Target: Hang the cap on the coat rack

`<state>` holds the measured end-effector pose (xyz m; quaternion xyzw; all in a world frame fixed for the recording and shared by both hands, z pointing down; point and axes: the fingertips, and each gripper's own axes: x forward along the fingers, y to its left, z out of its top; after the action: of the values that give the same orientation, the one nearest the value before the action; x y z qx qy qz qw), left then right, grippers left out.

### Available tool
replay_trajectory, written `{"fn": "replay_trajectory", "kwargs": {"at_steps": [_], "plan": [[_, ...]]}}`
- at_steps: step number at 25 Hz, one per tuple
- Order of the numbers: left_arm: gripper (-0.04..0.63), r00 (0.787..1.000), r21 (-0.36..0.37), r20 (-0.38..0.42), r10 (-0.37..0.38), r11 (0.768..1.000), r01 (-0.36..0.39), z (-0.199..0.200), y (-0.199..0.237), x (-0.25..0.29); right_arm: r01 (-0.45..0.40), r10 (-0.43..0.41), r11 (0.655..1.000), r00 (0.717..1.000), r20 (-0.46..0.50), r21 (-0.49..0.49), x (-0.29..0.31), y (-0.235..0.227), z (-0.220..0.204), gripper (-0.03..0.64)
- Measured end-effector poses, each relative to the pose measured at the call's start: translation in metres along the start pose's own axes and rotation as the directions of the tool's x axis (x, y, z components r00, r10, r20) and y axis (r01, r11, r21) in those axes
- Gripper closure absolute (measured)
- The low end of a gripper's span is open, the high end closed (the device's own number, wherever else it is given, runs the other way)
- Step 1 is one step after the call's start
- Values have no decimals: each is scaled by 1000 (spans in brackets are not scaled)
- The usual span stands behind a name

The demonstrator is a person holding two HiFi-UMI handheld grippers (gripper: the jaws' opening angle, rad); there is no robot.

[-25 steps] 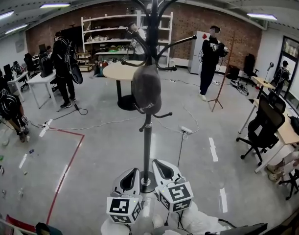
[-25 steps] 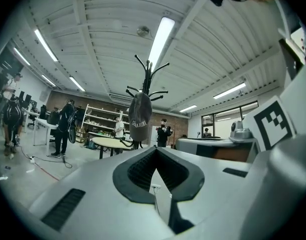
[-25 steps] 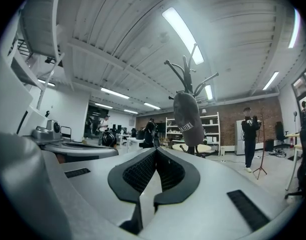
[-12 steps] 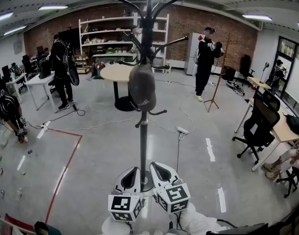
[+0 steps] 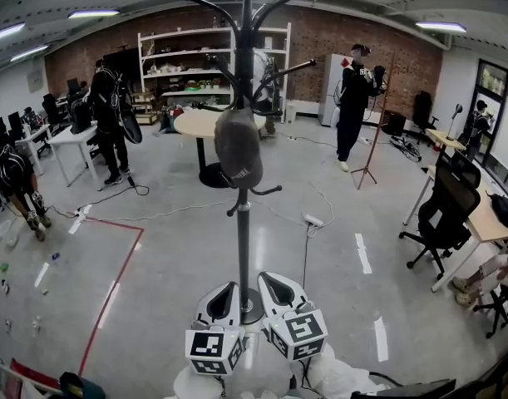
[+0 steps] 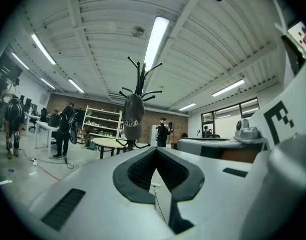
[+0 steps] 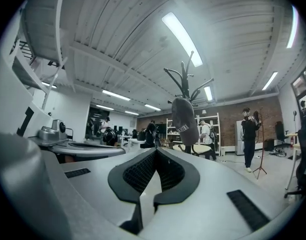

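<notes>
Fingers (image 5: 223,302) (closed) well apart from cap (image 5: 239,148).

Left white two-jaw gripper (image 5: 224,299): held level, nose towards the dark coat rack pole (image 5: 244,248), just left of its foot. Black ribbed pads meet at the tips, nothing between them. Its marker cube (image 5: 214,352) sits at the rear, nearest the body.

Right white two-jaw gripper (image 5: 276,288): level, just right of the same pole foot, slightly nearer it than the left one. Jaws together, empty. Its marker cube (image 5: 297,333) is tilted a little outward.

The two grippers are close side by side, noses converging on the pole. The hands are mostly cut off by the frame edge; the pale fabric (image 5: 341,376) below the right cube is probably a sleeve or glove.
</notes>
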<state>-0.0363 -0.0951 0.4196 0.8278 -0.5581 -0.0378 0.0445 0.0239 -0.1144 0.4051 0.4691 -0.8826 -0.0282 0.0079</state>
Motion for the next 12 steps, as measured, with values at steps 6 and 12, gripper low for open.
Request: {"fn": "replay_trajectory", "kwargs": {"at_steps": [6,12], "plan": [[594,1000,4,4,3,1000,-3,2,-3,12,-9,9,1000,1000,-5,6,3,-8,-2,607],[594,1000,13,13,11,1000,-11,5,-6,23,-22,22,1000,1000,1,7,7,-17,-2,607]]}}
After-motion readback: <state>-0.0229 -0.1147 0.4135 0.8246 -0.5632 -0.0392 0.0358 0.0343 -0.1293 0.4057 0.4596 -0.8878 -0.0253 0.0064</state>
